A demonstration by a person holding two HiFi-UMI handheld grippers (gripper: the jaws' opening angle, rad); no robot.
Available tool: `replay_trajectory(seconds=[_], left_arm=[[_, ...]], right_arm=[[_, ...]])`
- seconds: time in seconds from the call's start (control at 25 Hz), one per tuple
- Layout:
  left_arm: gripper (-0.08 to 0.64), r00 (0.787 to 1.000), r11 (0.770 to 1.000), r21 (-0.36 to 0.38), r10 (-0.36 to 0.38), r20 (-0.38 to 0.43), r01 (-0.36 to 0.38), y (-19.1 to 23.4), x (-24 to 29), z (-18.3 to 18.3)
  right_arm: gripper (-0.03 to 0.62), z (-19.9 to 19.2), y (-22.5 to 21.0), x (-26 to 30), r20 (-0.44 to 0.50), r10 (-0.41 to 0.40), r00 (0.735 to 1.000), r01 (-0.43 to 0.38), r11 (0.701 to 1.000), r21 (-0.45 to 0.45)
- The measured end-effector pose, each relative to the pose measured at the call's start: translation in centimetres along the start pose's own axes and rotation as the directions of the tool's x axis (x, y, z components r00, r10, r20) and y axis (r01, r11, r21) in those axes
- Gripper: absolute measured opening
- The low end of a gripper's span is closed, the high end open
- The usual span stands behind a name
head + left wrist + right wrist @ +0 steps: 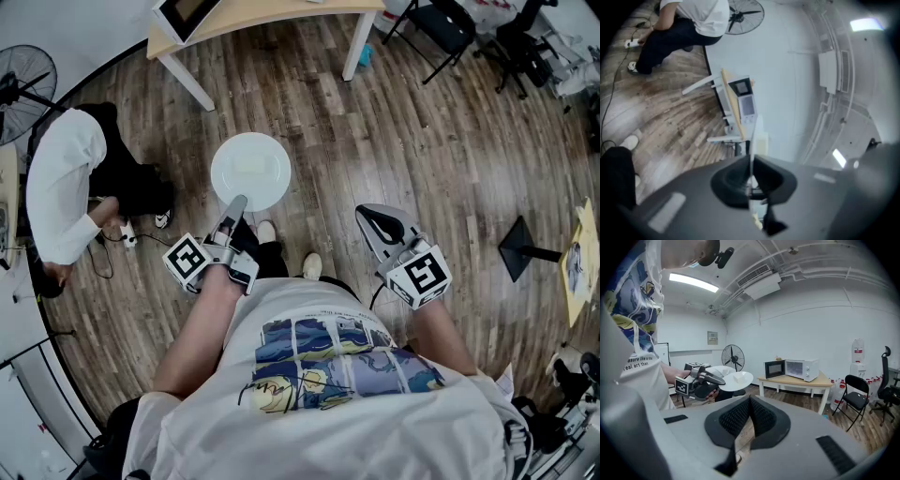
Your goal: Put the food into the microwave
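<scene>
A white round plate (250,172) hangs level over the wooden floor, and my left gripper (234,204) is shut on its near rim. In the left gripper view the plate (757,136) shows edge-on between the closed jaws. From the right gripper view, the plate (733,379) carries a small pale piece of food (738,377). A white microwave (801,369) stands on a wooden table (806,380) with its door (773,369) swung open. My right gripper (750,401) is shut with nothing in it, to the right of the plate (372,216).
A person in a white shirt (61,178) crouches on the floor at the left near a standing fan (23,80). Black chairs (441,23) stand right of the table (272,14). A black stand base (525,248) sits on the floor at the right.
</scene>
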State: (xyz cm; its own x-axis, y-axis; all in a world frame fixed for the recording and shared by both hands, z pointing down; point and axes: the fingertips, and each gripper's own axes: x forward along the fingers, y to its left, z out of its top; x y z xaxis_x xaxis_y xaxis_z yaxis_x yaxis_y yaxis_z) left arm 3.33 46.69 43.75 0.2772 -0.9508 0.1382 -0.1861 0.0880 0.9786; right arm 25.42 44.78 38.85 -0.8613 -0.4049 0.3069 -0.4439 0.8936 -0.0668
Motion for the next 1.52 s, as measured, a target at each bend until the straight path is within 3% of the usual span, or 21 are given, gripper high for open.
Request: replay_trajectory(seconds=[0.32, 0.56, 0.84, 0.92, 1.16, 1.52], left_arm=[[0.015, 1.000, 1.000, -0.012, -0.025, 0.007, 0.025, 0.3, 0.9, 0.9], [0.015, 0.998, 0.998, -0.013, -0.054, -0.021, 0.054, 0.5, 7.4, 9.9], [0.015, 0.997, 0.998, -0.011, -0.062, -0.040, 0.061, 1.1, 11.3, 17.8], [0.015, 0.997, 0.998, -0.010, -0.056, -0.049, 0.056, 1.8, 12.6, 19.8], [0.015, 0.996, 0.998, -0.018, -0.063, -0.057, 0.062, 2.8, 16.2, 22.8], [0.015, 0.998, 0.999, -0.035, -0.043, -0.035, 0.042, 3.5, 24.8, 25.8]], right_arm=[[0.006, 0.3, -0.8, 0.6, -0.005, -0.020, 1.000, 0.020, 0.999, -0.026], [0.006, 4.7, -4.1, 9.3, -0.046, -0.051, 0.998, 0.049, 0.998, -0.049], [0.008, 8.7, -5.8, 17.2, -0.014, -0.092, 0.996, 0.091, 0.994, -0.057], [0.048, 9.2, -6.3, 19.3, -0.015, -0.104, 0.994, 0.103, 0.993, -0.058], [0.094, 9.9, -8.1, 22.1, -0.047, -0.123, 0.991, 0.121, 0.992, -0.045], [0.107, 11.3, -17.0, 26.8, -0.030, -0.098, 0.995, 0.096, 0.994, -0.053]])
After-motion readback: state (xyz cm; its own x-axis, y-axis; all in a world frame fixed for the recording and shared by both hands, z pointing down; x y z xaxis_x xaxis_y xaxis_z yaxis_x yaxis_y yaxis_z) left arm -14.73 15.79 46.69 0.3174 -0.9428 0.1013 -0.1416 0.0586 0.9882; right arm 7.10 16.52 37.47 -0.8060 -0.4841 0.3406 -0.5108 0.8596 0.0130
